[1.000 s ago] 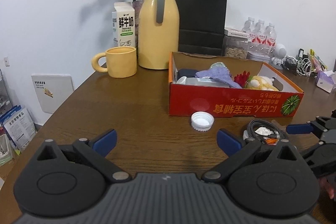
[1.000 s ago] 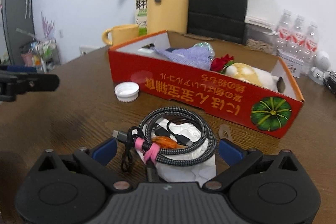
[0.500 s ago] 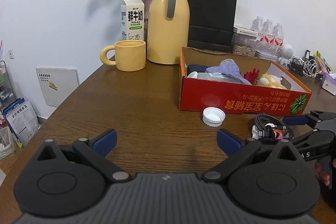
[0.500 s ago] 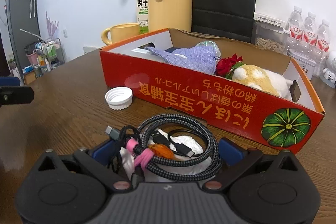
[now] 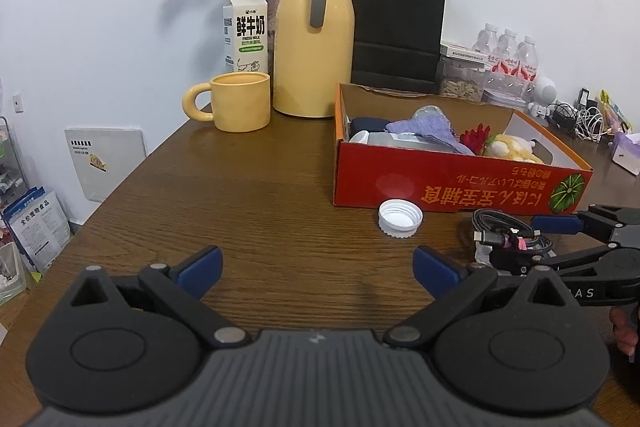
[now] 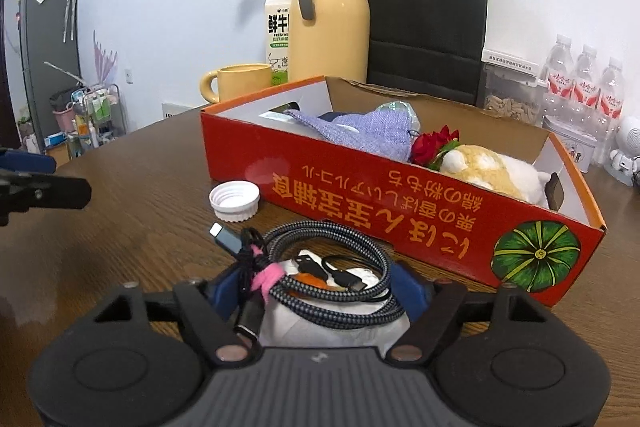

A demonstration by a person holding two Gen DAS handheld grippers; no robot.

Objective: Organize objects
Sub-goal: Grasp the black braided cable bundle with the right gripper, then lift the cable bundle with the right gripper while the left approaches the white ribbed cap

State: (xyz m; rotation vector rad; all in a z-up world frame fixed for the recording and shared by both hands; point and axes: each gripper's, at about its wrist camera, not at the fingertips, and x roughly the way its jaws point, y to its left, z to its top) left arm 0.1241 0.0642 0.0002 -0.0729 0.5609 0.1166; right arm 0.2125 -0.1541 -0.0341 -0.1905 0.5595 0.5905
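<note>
The red box (image 6: 400,195) stands on the wooden bench (image 5: 248,211) toward its far right part, open-topped, holding a purple cloth (image 6: 372,135), a red flower (image 6: 434,145) and a plush toy (image 6: 488,167). Behind it, along the bench's far edge by the white wall, stand a black paper bag (image 5: 398,23), a yellow jug (image 5: 314,43), a milk carton (image 5: 246,31) and a yellow mug (image 5: 240,101); water bottles (image 6: 584,87) stand at the far right corner.

The right claw (image 6: 320,291) points slightly downward just in front of the box's near wall. Its blue fingers (image 6: 226,293) flank a coiled braided cable (image 6: 332,267) lying on a white packet (image 6: 336,319), and the jaws are closing around that bundle; the pads sit against or very near its sides, and contact cannot be made out.

The left claw (image 5: 316,263) hovers low over bare bench nearer the left edge, jaws wide apart with nothing between them.

A white bottle cap (image 5: 400,218) lies upturned on the bench just beside the box's near left corner, between the two claws.
</note>
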